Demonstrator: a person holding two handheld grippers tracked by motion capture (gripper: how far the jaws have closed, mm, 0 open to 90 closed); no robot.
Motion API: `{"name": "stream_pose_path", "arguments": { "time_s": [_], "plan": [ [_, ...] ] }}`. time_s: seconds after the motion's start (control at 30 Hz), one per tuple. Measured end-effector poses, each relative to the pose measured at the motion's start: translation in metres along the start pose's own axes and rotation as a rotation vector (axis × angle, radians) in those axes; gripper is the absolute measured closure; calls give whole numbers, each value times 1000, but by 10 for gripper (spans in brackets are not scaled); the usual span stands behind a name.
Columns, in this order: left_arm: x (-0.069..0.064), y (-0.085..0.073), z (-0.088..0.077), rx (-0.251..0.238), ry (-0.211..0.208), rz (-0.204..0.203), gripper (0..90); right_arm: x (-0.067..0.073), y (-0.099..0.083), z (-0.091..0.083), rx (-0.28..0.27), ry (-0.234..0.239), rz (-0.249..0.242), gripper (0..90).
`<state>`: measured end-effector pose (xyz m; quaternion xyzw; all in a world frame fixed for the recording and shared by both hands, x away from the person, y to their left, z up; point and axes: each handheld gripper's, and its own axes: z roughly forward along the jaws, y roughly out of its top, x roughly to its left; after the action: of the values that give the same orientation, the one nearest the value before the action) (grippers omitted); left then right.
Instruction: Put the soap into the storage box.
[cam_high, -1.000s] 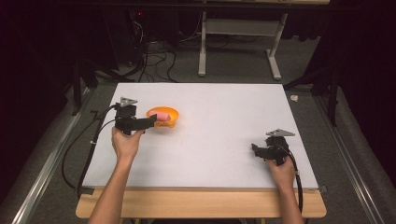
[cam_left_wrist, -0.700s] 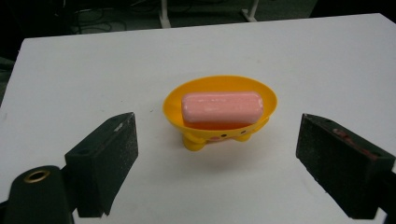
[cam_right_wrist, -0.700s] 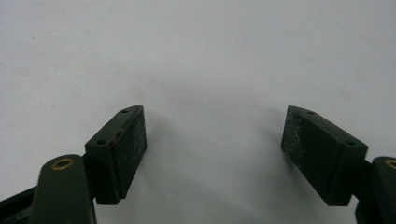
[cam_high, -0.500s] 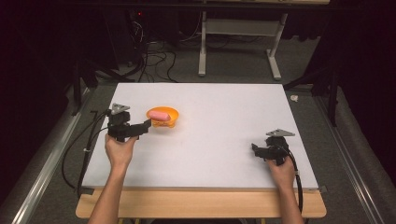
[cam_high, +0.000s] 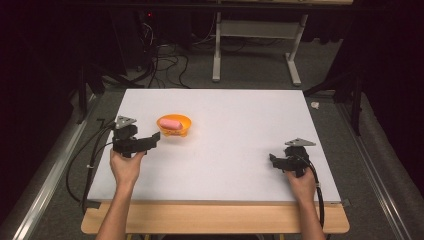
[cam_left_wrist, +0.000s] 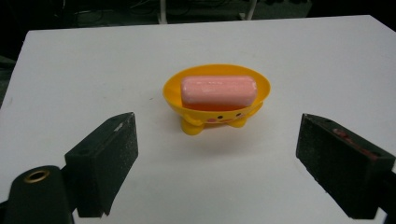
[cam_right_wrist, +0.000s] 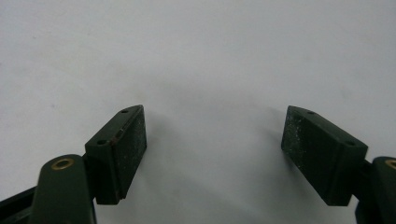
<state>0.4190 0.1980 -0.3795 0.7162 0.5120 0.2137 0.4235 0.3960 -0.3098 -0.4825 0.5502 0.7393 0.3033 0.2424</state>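
Left tongs (cam_high: 156, 137) lay low over the white table (cam_high: 240, 125), gripped from behind by the person's left hand (cam_high: 125, 167), with the jaws pointing toward the orange soap dish (cam_left_wrist: 170, 93). In the left gripper view the two black jaws stood spread wide, with bare tabletop between them and nothing pinched. The dish stood straight ahead of those jaws, just beyond their tips and centred on the gap between them, upright on its small feet and apart from both pads. A pink bar of soap (cam_left_wrist: 218, 90) lay flat inside the dish, its long side running across the line of the jaws. From the back of the left tongs a black cable (cam_high: 90, 160) trailed off over the table's edge.

Right tongs (cam_high: 274, 161) sat well apart from the dish, far off to the other side of it from the left tongs, held by the right hand (cam_high: 300, 180) near the table's front edge. Their jaws were likewise spread apart, with plain white tabletop ahead of them and between them, and they pinched nothing.
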Motion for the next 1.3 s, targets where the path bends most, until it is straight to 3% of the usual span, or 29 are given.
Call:
{"name": "stream_pose_path", "arguments": {
  "time_s": [0.77, 1.3],
  "plan": [
    [-7, -18, -10, 28, -7, 22, 134, 0, 0, 0, 0, 0, 0, 228],
    [1, -38, -6, 47, -6, -23, 142, 0, 0, 0, 0, -1, 0, 228]
  ]
}}
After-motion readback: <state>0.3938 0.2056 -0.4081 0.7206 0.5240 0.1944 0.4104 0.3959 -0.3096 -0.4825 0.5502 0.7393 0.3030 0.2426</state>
